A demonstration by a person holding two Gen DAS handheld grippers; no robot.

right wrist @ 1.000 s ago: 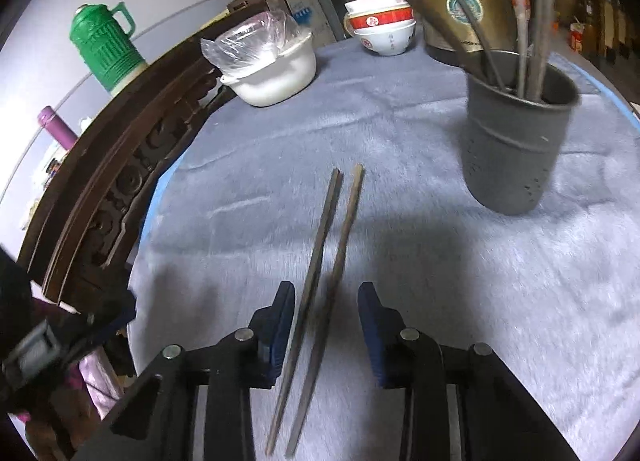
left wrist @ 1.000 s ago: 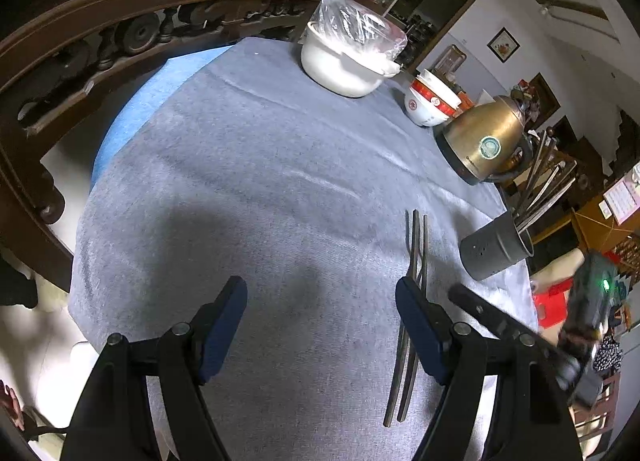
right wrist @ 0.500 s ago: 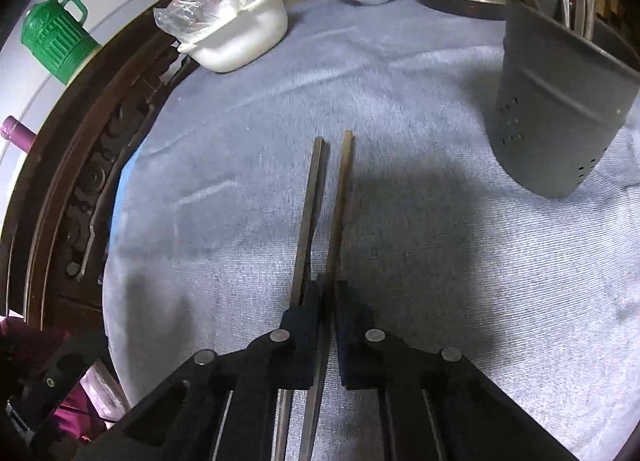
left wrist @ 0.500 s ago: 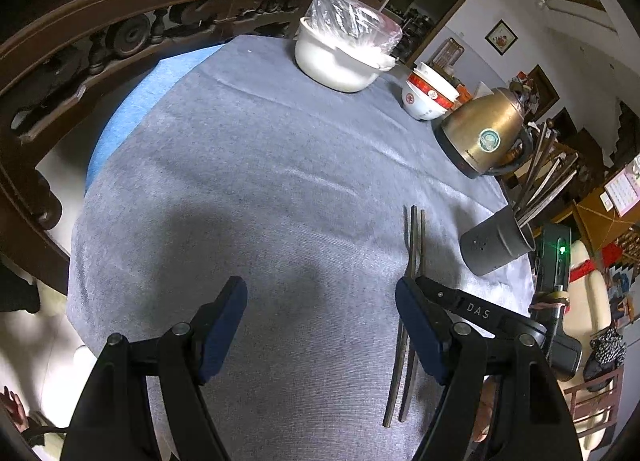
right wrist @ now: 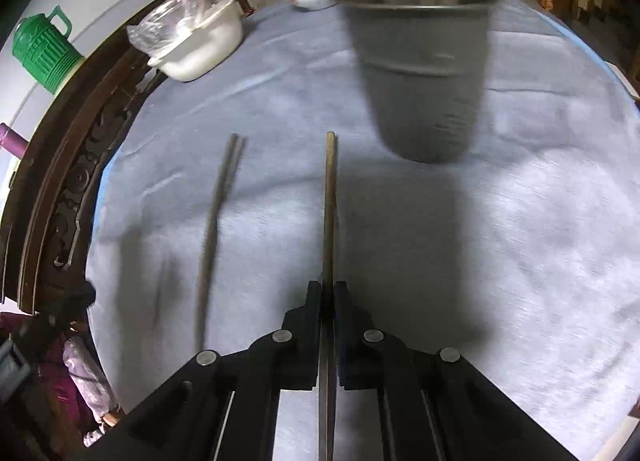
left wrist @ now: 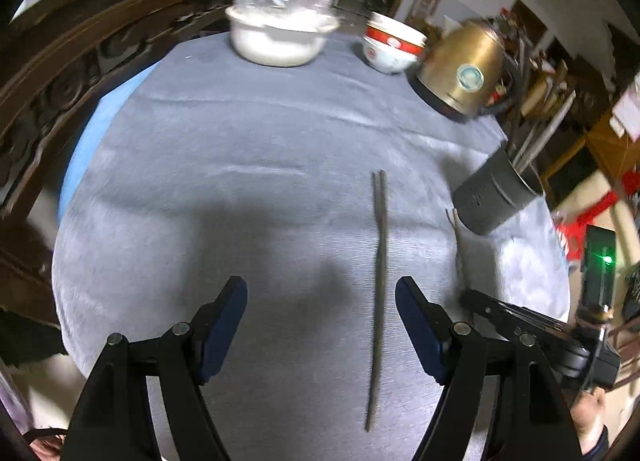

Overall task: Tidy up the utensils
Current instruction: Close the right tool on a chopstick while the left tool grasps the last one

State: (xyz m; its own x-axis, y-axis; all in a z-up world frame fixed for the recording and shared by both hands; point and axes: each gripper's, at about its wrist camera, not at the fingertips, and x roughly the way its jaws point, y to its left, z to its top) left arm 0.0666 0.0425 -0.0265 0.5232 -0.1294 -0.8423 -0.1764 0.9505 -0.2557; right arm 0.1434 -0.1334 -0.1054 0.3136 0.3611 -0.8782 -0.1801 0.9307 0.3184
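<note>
One dark chopstick (right wrist: 329,213) sticks forward out of my right gripper (right wrist: 329,289), which is shut on it, its tip just short of the grey utensil holder (right wrist: 424,73). A second chopstick (right wrist: 212,229) lies flat on the grey cloth to its left. In the left wrist view that lying chopstick (left wrist: 380,281) runs away from me just inside the right finger of my open left gripper (left wrist: 320,325), which hovers above it with nothing held. The right gripper (left wrist: 468,295) shows at the right with its chopstick (left wrist: 458,237) pointing at the holder (left wrist: 496,197), which has several utensils standing in it.
At the back of the round table (left wrist: 240,133) stand a white pot (left wrist: 280,37) under plastic wrap, stacked red-and-white bowls (left wrist: 394,47) and a gold kettle (left wrist: 460,73). A carved wooden chair back (left wrist: 52,73) curves along the left. A green jug (right wrist: 40,49) stands beyond it.
My right gripper shut on one of the two chopsticks and carried it right, toward the holder; the other stayed on the cloth. My left gripper rolled and shifted, still open.
</note>
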